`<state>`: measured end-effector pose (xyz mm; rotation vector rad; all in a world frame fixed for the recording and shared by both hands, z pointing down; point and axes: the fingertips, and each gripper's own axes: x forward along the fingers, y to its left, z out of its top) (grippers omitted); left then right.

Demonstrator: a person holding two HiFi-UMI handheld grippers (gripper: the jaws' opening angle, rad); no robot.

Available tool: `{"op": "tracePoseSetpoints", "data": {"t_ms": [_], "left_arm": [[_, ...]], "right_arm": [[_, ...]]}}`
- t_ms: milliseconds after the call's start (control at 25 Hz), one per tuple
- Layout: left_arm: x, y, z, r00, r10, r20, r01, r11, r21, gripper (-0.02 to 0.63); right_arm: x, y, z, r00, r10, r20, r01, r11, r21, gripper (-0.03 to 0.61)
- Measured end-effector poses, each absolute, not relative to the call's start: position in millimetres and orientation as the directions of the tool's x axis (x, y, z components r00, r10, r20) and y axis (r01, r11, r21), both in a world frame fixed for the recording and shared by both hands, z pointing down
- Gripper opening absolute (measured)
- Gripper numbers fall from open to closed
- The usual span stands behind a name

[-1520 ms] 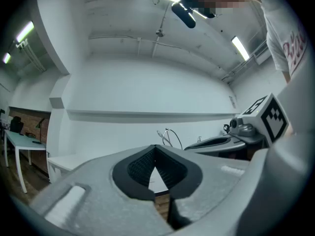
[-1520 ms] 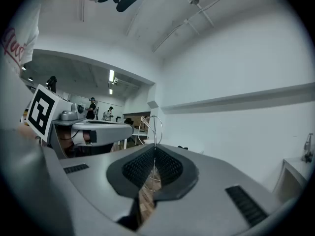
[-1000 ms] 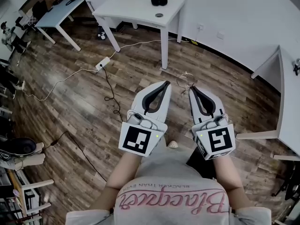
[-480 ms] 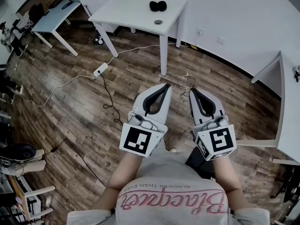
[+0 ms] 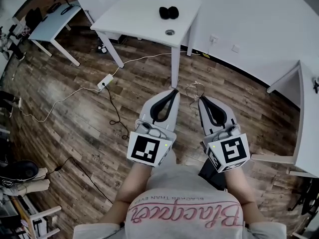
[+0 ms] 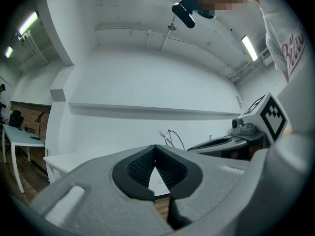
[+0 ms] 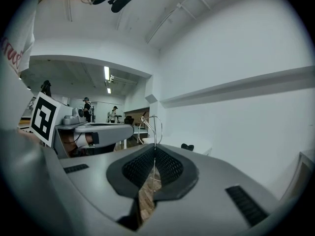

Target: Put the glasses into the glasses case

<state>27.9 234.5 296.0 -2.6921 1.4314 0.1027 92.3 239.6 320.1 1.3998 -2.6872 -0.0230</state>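
**ITEM: Glasses in transit, case not yet reached**

- Floor (image 5: 75,128), L side: white power strip (image 5: 106,80) w/ trailing cable. Not part of task.
- Bench (image 5: 134,11), upper centre, white. Carries a dark two-lobed object, prob. the glasses case (image 5: 168,12); lid state too small to tell. Small round item (image 5: 170,32) sits nearer the bench edge, type unclear.
- Left claw (image 5: 172,90): held out in front of the person, over the floor. Jaws pressed together at the tips, nothing between them.
- Glasses (image 5: 194,89): thin wire frame, in the air beside the two claw tips, well apart from bench and case.
- Right claw (image 5: 201,99): jaws pinching a thin wire part of the glasses, prob. a temple arm. In the right gripper view the frame loop stands up above the tips.
- Step in hand (est.): carry phase. Glasses are picked up, case not yet approached.
- Next move calls for: closing the gap to the bench.
  - Left claw is free to steady or open the case.
  - Right pinch should stay light and even, since the slim wire could pivot or slip.
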Motion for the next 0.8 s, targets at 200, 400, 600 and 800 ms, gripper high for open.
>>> {"op": "tracePoseSetpoints", "data": {"t_ms": [200, 400, 600, 800], "left_arm": [[0.7, 195.7, 296.8, 0.56, -0.823, -0.095, -0.828, -0.559, -0.037, 0.005], [-22.2, 158.9, 294.9, 0.58, -0.809, -0.093, -0.815, -0.578, -0.052, 0.005], [-37.2, 123.8, 292.8, 0.614, -0.784, -0.095, -0.79, -0.61, -0.063, 0.005], [-48.5, 101.0, 298.7, 0.631, -0.772, -0.071, -0.776, -0.629, -0.049, 0.005]], "right_arm": [[68.4, 203.5, 321.2, -0.557, -0.824, 0.103, -0.824, 0.564, 0.054, 0.015], [41.1, 170.1, 318.1, -0.551, -0.828, 0.103, -0.828, 0.558, 0.055, 0.015], [23.3, 136.8, 316.5, -0.516, -0.85, 0.107, -0.851, 0.523, 0.05, 0.015], [13.3, 115.2, 321.3, -0.487, -0.865, 0.122, -0.868, 0.495, 0.045, 0.015]]}}
